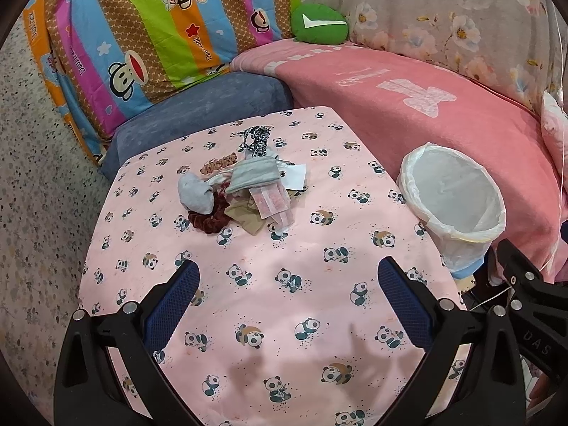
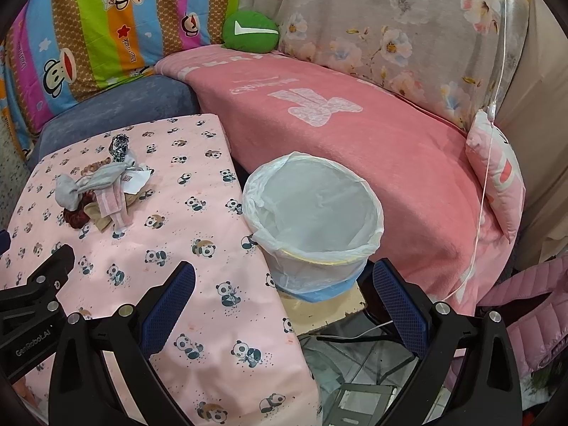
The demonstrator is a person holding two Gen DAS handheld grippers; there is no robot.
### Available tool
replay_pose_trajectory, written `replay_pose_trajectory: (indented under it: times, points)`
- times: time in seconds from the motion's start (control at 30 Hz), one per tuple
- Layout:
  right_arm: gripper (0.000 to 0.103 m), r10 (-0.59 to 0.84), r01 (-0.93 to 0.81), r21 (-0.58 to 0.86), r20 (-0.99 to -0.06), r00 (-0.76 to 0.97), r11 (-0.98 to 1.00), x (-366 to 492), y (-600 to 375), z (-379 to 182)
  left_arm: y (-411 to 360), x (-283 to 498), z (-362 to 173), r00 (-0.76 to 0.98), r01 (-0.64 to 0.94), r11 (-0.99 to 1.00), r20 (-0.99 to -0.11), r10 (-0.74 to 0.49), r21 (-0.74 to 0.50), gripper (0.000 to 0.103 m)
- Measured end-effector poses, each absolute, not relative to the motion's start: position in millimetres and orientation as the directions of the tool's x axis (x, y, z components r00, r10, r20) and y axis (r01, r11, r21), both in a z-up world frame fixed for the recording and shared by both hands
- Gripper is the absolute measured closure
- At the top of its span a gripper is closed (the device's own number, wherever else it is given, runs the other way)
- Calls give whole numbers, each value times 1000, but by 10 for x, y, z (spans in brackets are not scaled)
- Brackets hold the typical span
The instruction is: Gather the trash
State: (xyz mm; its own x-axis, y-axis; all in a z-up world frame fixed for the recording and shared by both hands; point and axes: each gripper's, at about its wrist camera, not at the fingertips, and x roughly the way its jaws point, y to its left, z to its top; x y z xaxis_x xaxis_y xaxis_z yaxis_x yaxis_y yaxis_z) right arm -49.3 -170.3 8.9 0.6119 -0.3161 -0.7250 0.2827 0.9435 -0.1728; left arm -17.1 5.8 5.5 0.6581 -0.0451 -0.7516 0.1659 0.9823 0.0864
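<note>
A heap of small items lies on the panda-print table [image 1: 269, 319] [image 2: 198, 213]: a grey sock [image 1: 227, 181] [image 2: 88, 184], a dark red scrunchie [image 1: 206, 216] [image 2: 76, 218], pink-striped wrappers [image 1: 271, 202] [image 2: 113, 204], white paper [image 1: 294, 177] [image 2: 136, 181] and a black-and-white patterned piece [image 1: 257, 140] [image 2: 119, 147]. A bin with a white liner [image 1: 451, 202] [image 2: 312, 213] stands off the table's right edge. My left gripper [image 1: 287, 277] hovers open over the table's near part, short of the heap. My right gripper [image 2: 284, 284] hangs open just in front of the bin.
A pink blanket [image 1: 408, 106] [image 2: 355, 135] covers the sofa behind the bin, with a green cushion [image 1: 319, 23] [image 2: 250, 30] and a striped cartoon quilt [image 1: 142, 35] at the back. A pink pillow [image 2: 497, 177] and a thin white cord [image 2: 493, 142] are at the right.
</note>
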Motion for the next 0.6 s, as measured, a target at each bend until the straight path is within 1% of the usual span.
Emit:
replay_pose_trajectory:
  times: [0.6]
  points:
    - [5, -328, 292, -182, -725, 606, 939, -474, -1686, 89, 55, -172, 56, 659, 183, 980, -749, -63, 78, 7]
